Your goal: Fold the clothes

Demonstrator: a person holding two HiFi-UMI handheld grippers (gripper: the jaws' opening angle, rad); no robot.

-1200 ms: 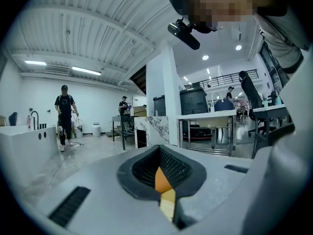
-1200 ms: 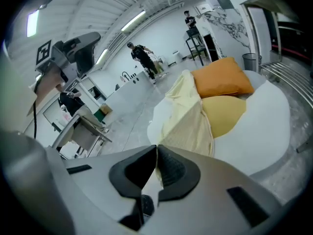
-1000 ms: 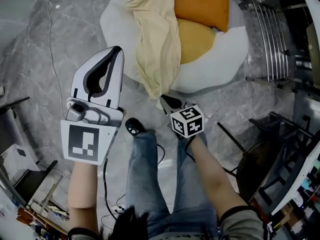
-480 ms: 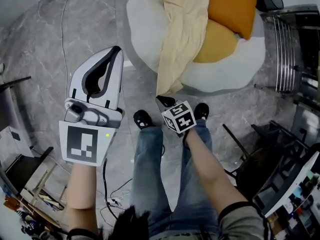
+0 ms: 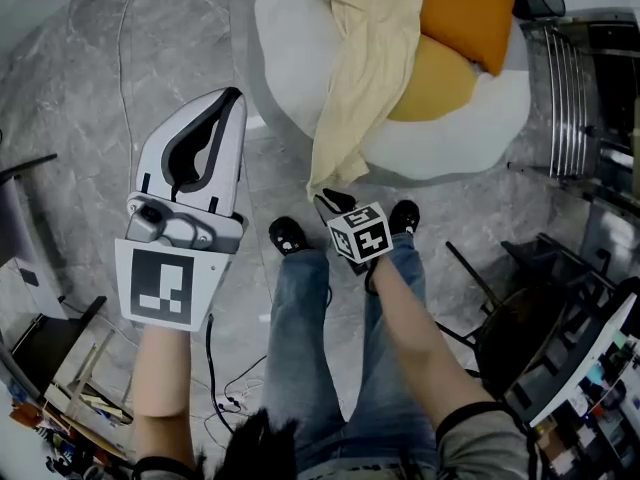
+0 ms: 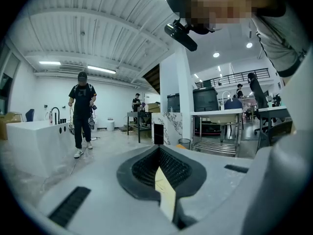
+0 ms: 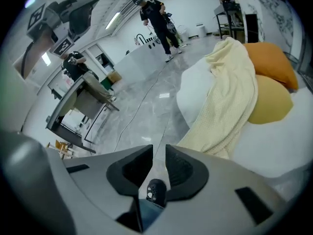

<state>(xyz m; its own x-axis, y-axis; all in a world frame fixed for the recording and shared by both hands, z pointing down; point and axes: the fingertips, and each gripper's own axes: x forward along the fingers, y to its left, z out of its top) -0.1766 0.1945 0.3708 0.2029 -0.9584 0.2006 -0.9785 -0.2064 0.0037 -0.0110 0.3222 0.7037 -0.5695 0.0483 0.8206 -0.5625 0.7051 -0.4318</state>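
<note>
Right gripper (image 7: 159, 152) jaws just opening, empty, near cream cloth (image 7: 230, 99)

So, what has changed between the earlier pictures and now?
The right gripper has just been opening its jaws; nothing is between them now, and the cream cloth's lower end hangs free near its tip. After the first picture the view shifted, and the second shoe came into sight. Unchanged: the left gripper shut, cloth and orange cushions on the white beanbag.

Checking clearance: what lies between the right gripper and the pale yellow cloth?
Only bare grey marble floor, per the right gripper view. The right gripper, jaws just opening and empty, faces the pale yellow cloth.
</note>
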